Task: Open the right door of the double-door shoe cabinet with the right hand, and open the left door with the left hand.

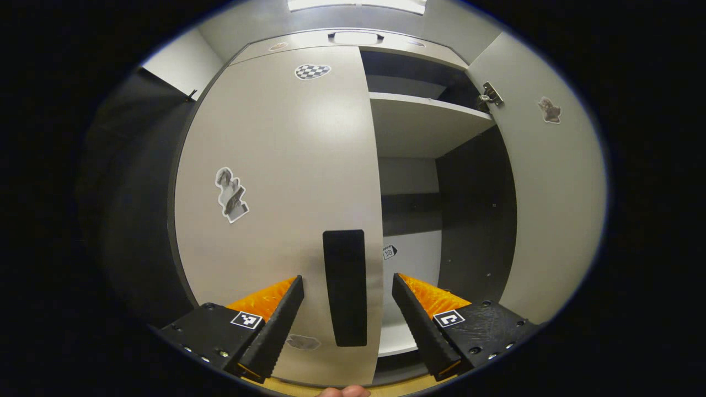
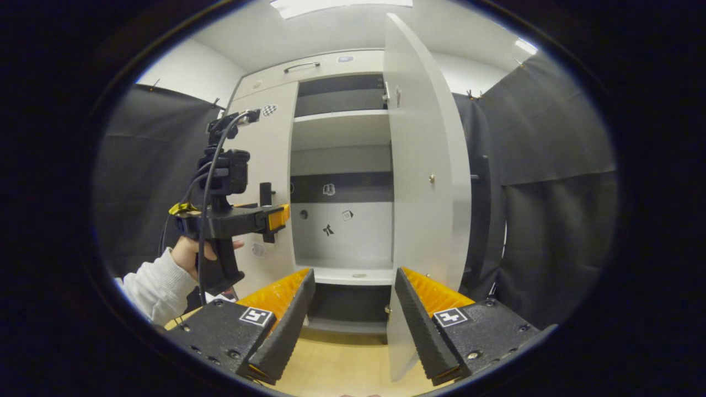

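Shoe cabinet (image 2: 342, 165): right door (image 2: 424, 165) swung wide, shelves exposed; left door (image 1: 276, 193) closed (stickers on its face). Left door's dark handle (image 1: 345, 286) between left gripper (image 1: 347, 292) fingers, spread, not touching. Right gripper (image 2: 353, 286) released, apart from cabinet

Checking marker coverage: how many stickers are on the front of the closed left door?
3 visible: a checkered sticker near the top, a figure sticker mid-height toward the hinge side, a faint sticker low beside the handle. The left gripper may hide others.
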